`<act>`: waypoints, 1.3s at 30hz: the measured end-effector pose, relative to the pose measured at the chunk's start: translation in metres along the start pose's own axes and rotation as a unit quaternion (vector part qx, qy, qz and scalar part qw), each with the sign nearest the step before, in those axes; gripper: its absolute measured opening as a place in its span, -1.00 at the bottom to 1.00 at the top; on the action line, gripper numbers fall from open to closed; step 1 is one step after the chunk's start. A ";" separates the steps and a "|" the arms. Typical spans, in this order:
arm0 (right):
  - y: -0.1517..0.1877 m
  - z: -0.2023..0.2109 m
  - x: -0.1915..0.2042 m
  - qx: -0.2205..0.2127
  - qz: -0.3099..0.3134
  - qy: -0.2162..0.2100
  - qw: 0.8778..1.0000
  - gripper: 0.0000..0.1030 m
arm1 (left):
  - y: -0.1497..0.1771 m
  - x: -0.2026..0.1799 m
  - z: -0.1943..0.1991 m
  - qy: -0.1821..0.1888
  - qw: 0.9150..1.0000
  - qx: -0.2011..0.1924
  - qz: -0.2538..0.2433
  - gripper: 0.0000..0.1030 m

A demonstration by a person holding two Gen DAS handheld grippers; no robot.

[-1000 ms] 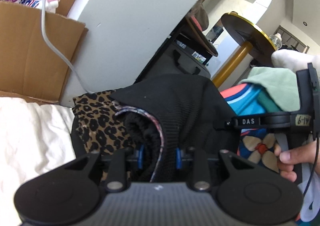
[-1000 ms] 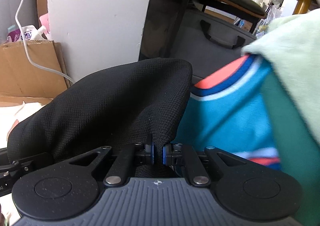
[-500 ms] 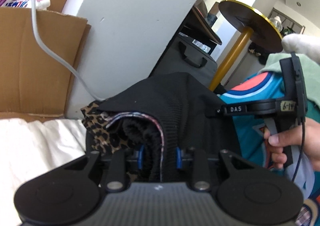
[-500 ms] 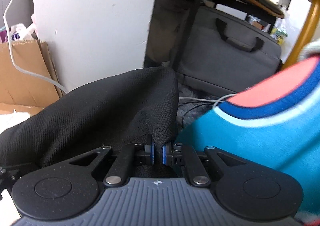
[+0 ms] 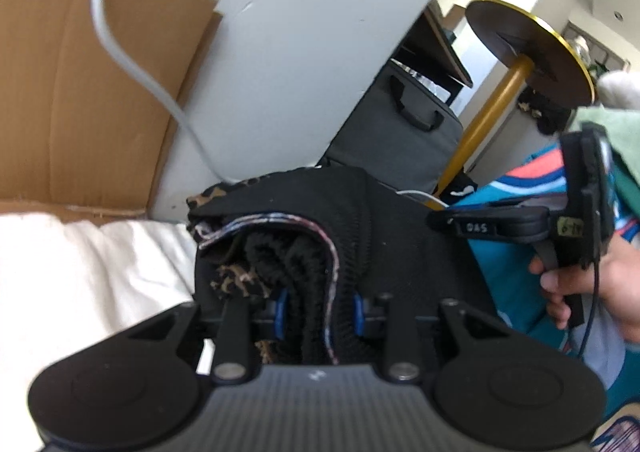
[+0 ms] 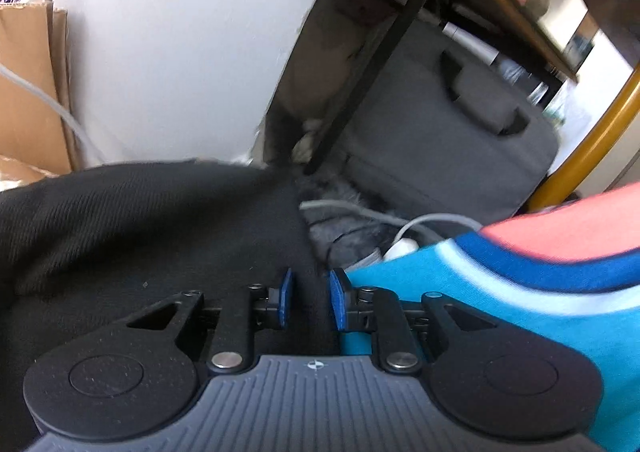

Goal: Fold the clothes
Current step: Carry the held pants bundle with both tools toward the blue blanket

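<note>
We see the left gripper [image 5: 319, 312] clamped on a thick bunch of black knit garment [image 5: 372, 220], the blue pads pressing into the folds from either side. A strip of leopard-print fabric [image 5: 236, 280] shows inside the bunch and again at its far edge, and a thin pale seam runs along one fold. The garment rests on a white bedsheet [image 5: 92, 276] that spreads to the left.

In the right wrist view the right gripper [image 6: 310, 302] has its blue pads parted, with black cloth lying in the gap between them; the pads do not press on it. From the left wrist view we see a hand [image 5: 592, 288] holding that gripper's handle at the right edge.

A teal jersey [image 6: 520, 312] with blue, white and coral bands lies just beside the black garment on the right. Behind stand a cardboard box [image 5: 80, 92], a white wall panel [image 5: 304, 32] with a grey cable [image 5: 132, 60] hanging across it, a dark grey bag [image 6: 460, 124] with handles, and a round table [image 5: 528, 48] with a yellow leg.
</note>
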State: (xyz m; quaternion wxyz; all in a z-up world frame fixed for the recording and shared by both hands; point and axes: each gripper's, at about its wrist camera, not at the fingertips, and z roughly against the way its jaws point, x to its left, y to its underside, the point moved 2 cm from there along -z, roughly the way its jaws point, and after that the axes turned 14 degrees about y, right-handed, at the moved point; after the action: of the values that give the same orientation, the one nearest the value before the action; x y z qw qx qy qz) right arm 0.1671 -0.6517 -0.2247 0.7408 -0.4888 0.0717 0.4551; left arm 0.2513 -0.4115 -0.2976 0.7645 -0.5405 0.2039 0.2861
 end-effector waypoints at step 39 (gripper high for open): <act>0.131 0.058 0.001 0.010 -0.225 -0.041 0.973 -0.46 | -0.080 0.004 0.013 -0.078 0.996 0.033 -0.026 -0.41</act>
State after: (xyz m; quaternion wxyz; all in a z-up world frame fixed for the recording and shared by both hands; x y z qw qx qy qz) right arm 0.0505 -0.5913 -0.2822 0.8313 -0.4658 -0.0661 0.2961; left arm 0.3074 -0.4185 -0.2387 0.8028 -0.4959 0.1391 0.3004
